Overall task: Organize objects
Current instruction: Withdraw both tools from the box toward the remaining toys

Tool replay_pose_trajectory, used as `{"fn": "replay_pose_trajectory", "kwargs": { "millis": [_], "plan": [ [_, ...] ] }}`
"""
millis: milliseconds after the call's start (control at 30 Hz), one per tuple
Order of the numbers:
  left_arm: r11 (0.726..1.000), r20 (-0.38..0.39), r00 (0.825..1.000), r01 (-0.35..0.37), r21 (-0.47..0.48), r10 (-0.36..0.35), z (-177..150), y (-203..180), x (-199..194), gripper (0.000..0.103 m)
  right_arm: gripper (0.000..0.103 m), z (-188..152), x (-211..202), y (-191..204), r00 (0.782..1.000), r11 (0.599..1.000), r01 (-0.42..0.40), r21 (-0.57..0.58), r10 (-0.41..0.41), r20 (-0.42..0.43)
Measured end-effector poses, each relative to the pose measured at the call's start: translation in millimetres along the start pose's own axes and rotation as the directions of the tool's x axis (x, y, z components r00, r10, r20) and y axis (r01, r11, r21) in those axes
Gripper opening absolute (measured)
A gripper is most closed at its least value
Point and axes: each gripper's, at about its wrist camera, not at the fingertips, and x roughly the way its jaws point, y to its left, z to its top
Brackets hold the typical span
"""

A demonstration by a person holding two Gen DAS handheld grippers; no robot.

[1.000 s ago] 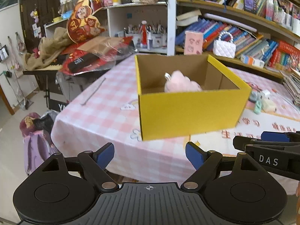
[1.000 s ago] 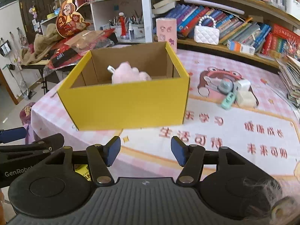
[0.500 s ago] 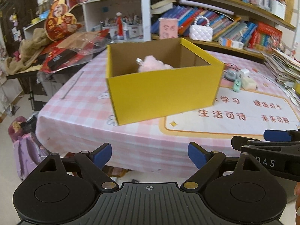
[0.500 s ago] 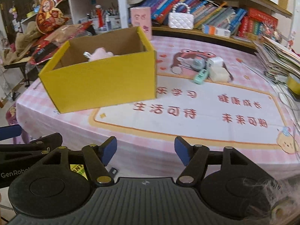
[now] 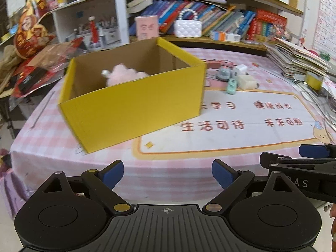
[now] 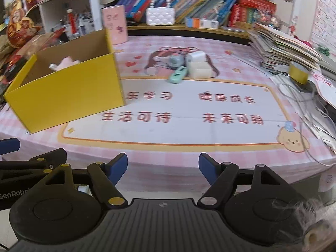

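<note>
Nearest to us, our left gripper (image 5: 167, 173) hung before the bench edge with its blue-padded jaws wide and nothing between them; they had just been opening. Our right gripper (image 6: 163, 166) hung beside it, also empty, its jaws parted rather less and likewise just opening. Both were matte black plastic with ribbed bodies and round pivot discs.

The bench (image 6: 189, 147) wore a pink-and-white checked cloth that draped over its front edge. On the cloth lay a smooth white mat (image 6: 178, 113) with an orange border, red characters and a small cartoon face in one corner.

On the left of the bench stood the yellow cardboard box (image 5: 134, 107), open-topped, plain brown inside, its near corner resting on the mat. A fluffy pink toy (image 5: 126, 76) lay inside it against the far wall.

Further back on the mat, right of the box, sat a tight cluster: a mint green oblong piece (image 6: 178, 76), a grey rounded piece (image 6: 175, 62) and cream blocks (image 6: 197, 67), touching one another.

At the right edge a slanting stack of papers (image 6: 287, 46) rose beside a yellow tape roll (image 6: 298, 73) and loose cables.

Behind the bench, a pink cylindrical holder (image 6: 115, 25) and a quilted white handbag (image 6: 160, 14) with a bead handle stood before wooden shelves packed with books (image 6: 205, 6).
</note>
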Motion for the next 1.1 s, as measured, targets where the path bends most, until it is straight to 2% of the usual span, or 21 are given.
{"fn": "replay_pose_trajectory", "kwargs": {
  "millis": [267,500,1100],
  "plan": [
    [0.996,-0.016,0.997,0.071,0.062,-0.07,18,-38,21,0.093,0.075,7,8,-40,0.997,0.995,0.075,0.059,-0.075,-0.013],
    [0.993,-0.032,0.996,0.088,0.08,-0.086,35,-64,42,0.093,0.075,21,24,-70,0.995,0.992,0.099,0.075,-0.097,-0.029],
    [0.999,-0.033,0.999,0.031,0.02,-0.031,92,-118,99,0.093,0.075,94,91,-134,0.999,0.999,0.03,0.024,-0.029,-0.033]
  ]
}}
